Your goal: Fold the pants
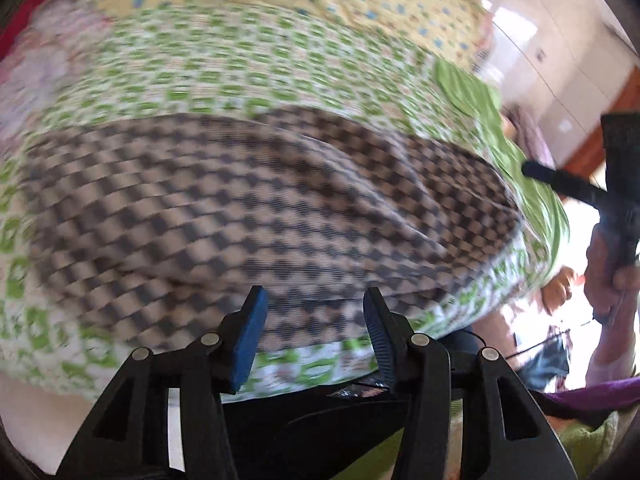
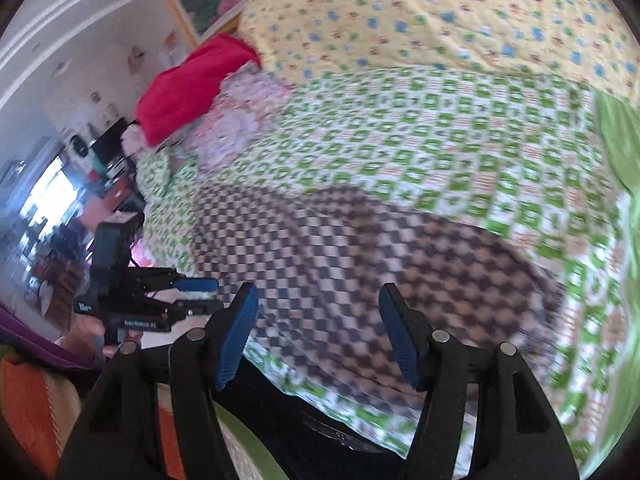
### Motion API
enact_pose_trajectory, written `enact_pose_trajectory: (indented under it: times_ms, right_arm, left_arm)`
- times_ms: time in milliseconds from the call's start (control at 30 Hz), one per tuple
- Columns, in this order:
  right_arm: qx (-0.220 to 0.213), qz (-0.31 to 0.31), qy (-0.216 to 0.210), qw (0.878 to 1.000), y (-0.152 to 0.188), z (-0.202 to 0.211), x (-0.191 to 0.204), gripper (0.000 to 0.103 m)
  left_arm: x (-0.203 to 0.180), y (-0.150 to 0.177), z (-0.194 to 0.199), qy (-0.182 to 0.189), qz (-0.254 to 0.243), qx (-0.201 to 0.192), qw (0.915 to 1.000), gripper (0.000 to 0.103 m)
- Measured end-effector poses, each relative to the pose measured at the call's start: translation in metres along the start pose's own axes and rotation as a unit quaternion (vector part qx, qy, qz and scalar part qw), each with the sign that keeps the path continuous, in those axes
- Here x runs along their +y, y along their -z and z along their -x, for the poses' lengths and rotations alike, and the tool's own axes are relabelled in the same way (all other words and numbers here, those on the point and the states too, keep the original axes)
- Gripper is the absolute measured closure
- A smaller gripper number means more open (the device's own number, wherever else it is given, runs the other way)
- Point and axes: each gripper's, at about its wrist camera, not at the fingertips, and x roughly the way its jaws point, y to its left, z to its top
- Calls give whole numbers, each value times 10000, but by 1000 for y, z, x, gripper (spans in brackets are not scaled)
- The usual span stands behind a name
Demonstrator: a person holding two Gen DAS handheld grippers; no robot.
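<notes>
Left wrist view: the left gripper (image 1: 316, 334) hangs with its blue-padded jaws parted and nothing between them, just above the near edge of the checkered pants (image 1: 256, 208), which lie spread on the green-and-white patterned bedspread (image 1: 240, 68). Right wrist view shows the right gripper (image 2: 318, 338) likewise standing apart and empty over the near part of the pants, the left gripper off to the left beyond the bed's edge. Farther back lie a pink floral cloth (image 2: 240, 116), a red pillow (image 2: 188, 88) and a yellow flowered quilt (image 2: 440, 16); both pictures are motion-blurred.
</notes>
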Motion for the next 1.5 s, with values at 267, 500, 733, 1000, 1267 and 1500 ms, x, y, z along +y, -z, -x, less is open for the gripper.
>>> enact_pose_trajectory:
  times_ms: [267,500,733,1000,1267,1500]
  right_arm:
    - [332,606,-206,9974,2,-59,41,39]
    - [512,1013,-23,9935,8,-94,66,39]
    - [750,1381,182,9874,19,-133,82,39]
    - [1057,2067,629,9706,36,-178,96,39]
    - [1205,2046,912,9671,37,-197,83,45]
    - [1200,1846,686,9730,35,-190,78,93]
  left_arm:
    - [80,0,30,-686,874,-373,9931,53]
    - [120,-8,25,-940,1368,-463,9850,50]
    - [159,-22,14,-1108,1991,-585,9719,48]
    - [201,-35,1,-1098,2512,-741,9588,38]
    - [209,-51,-11,-752,2406,-745,9648,53]
    - [208,-42,-3,-839,2297,-915,9653,87]
